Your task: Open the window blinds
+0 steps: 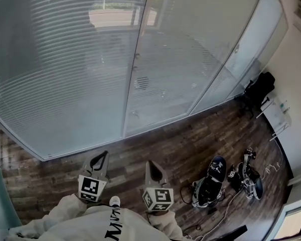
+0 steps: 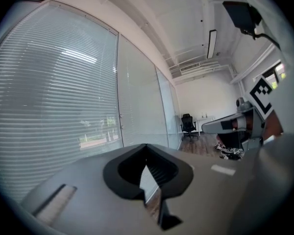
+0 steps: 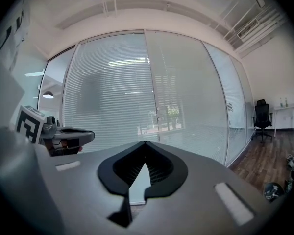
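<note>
Right now I am pointing the grey left gripper (image 2: 147, 146) and the grey right gripper (image 3: 145, 143), both pinched together on nothing, straight at the white horizontal-slatted window blinds (image 1: 60, 64) standing well ahead across the dark wooden floor (image 1: 180, 139), the left one seeming slightly nearer them

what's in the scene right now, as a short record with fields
blinds: lowered across the glass wall
left gripper: shut, empty, apart from the blinds
right gripper: shut, empty, apart from the blinds
floor: dark wood planks
office chair: black, by the far wall
gear: bags and cables on the floor
task: blinds not yet opened
</note>
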`<action>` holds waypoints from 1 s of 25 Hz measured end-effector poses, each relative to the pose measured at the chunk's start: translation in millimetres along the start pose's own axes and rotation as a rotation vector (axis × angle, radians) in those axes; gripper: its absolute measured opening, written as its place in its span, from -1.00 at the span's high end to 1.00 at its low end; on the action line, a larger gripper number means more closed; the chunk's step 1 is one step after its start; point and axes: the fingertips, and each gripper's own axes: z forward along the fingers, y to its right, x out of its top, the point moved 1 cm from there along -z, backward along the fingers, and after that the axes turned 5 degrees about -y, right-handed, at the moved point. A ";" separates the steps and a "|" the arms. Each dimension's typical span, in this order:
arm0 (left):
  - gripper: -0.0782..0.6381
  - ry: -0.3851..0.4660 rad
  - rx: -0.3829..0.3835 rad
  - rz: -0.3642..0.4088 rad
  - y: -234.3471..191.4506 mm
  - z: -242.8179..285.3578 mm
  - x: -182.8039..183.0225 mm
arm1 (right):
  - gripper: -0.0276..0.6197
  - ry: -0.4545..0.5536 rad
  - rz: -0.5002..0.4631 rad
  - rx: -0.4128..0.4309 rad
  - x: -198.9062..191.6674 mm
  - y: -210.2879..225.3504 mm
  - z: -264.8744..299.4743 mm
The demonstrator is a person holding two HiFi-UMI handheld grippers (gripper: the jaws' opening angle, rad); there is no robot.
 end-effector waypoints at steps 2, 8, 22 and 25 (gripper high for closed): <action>0.78 0.009 0.002 -0.002 -9.4 6.2 0.2 | 0.91 0.003 -0.007 0.001 3.6 -2.2 11.0; 0.78 0.027 0.015 -0.017 -36.1 17.0 -2.0 | 0.91 0.002 -0.022 0.003 11.2 -10.9 34.6; 0.78 0.017 0.029 -0.048 -41.3 31.5 -9.9 | 0.91 -0.035 -0.015 0.017 5.7 -2.6 53.8; 0.78 0.007 0.040 -0.047 -47.3 38.2 -11.1 | 0.91 -0.034 -0.012 0.028 6.6 -1.2 63.0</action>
